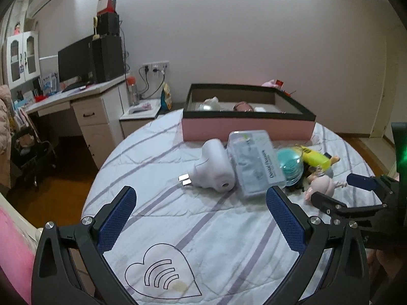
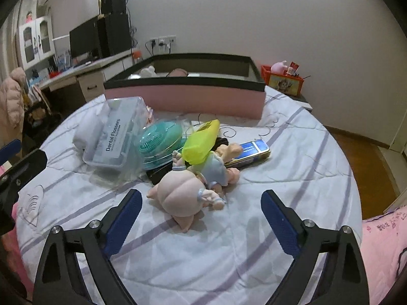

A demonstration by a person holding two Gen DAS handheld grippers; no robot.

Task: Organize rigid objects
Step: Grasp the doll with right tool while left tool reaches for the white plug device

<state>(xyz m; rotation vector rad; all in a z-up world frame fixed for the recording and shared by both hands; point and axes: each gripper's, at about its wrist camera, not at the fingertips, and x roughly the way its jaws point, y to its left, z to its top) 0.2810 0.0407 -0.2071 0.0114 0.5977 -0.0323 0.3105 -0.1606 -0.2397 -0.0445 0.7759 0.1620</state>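
Observation:
A pile of small items lies on the striped bedsheet (image 1: 203, 228). It holds a white plug adapter (image 1: 213, 170), a clear dental flosser box (image 1: 254, 162) (image 2: 114, 134), a teal round case (image 2: 157, 139), a yellow bottle (image 2: 203, 142), a blue tin (image 2: 251, 150) and a pink doll (image 2: 183, 198) (image 1: 320, 185). Behind the pile stands a pink box with a black rim (image 1: 246, 127) (image 2: 188, 96), with a few items inside. My left gripper (image 1: 201, 200) is open just short of the adapter and the flosser box. My right gripper (image 2: 201, 198) (image 1: 339, 190) is open, and the doll's head lies just ahead of its fingertips, untouched.
A desk (image 1: 84, 94) with a monitor (image 1: 73, 61) stands at the back left, with a bedside cabinet (image 1: 140, 117) next to it. An orange box (image 2: 285, 81) sits at the back right. Wooden floor (image 2: 368, 162) borders the bed, and pink fabric (image 2: 381, 249) lies at the right edge.

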